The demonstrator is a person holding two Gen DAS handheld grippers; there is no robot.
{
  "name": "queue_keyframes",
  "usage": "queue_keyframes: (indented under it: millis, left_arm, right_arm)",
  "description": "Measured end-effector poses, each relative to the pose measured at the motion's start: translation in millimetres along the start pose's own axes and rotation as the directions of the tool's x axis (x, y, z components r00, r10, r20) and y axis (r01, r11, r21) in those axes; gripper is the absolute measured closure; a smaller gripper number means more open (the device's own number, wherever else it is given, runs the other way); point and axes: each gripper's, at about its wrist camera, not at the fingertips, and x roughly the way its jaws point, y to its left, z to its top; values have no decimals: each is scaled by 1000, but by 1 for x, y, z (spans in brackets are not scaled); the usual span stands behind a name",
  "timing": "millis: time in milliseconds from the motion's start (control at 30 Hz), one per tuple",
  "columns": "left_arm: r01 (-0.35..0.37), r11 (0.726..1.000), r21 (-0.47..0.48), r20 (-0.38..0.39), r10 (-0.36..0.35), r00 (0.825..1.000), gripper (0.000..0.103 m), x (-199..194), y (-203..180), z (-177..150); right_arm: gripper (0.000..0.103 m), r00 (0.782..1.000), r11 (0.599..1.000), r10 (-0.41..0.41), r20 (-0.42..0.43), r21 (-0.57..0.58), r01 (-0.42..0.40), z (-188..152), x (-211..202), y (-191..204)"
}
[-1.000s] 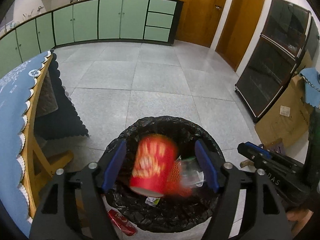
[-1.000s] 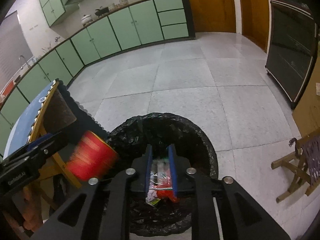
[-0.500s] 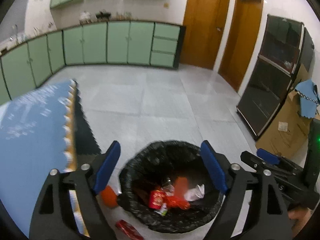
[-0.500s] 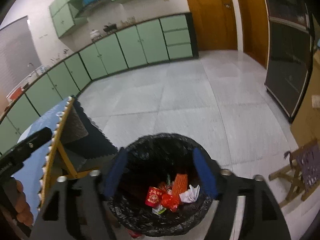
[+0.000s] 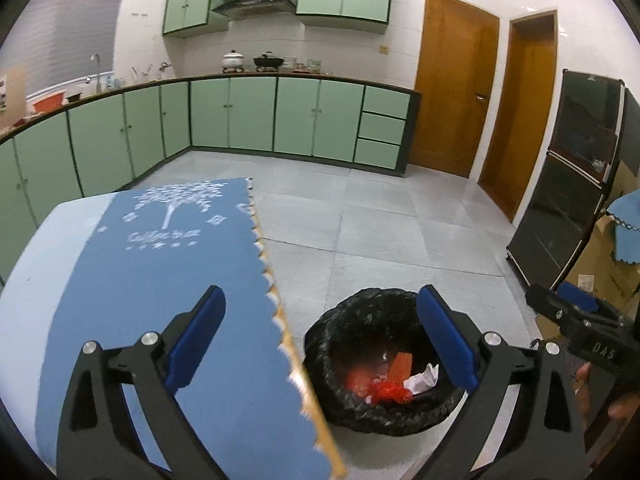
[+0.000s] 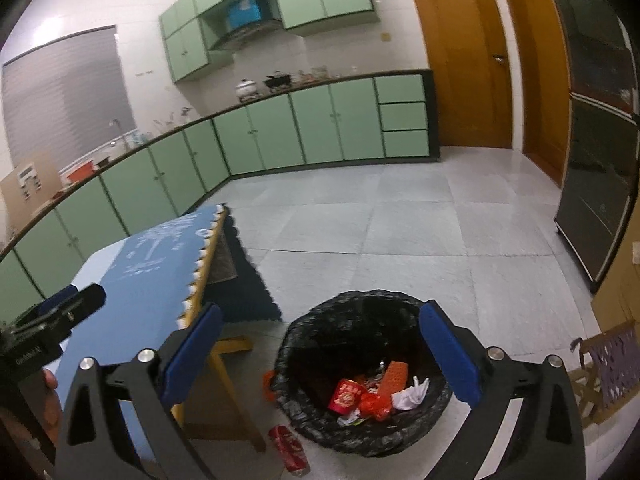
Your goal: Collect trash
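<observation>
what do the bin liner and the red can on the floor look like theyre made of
Bin liner: thin black plastic film, glossy; it crinkles and catches light along the rim. Red can: probably aluminium with a printed red coat, judging by its cylinder shape and sheen, though it's small and blurred.

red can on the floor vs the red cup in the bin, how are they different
The red can lies on its side on the floor tiles outside the trash bin; the red cup sits inside it among other trash. The can is slim and narrow; the cup is wider with a pale printed pattern. Both are red and tipped over rather than upright.
</observation>
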Motion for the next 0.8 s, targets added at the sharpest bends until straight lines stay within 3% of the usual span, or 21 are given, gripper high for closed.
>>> queue_keyframes:
  millis: [433,800]
  left_arm:
    - [-50,999,-18,64,51,997,9,-84,25,-25]
    - [-93,995,-30,108,96,990,9,-116,32,-42]
  right_arm:
    - [6,993,994,96,61,-63,-92,-19,-62,53]
    - [6,986,982,142,82,-136,-130,-37,-81,79]
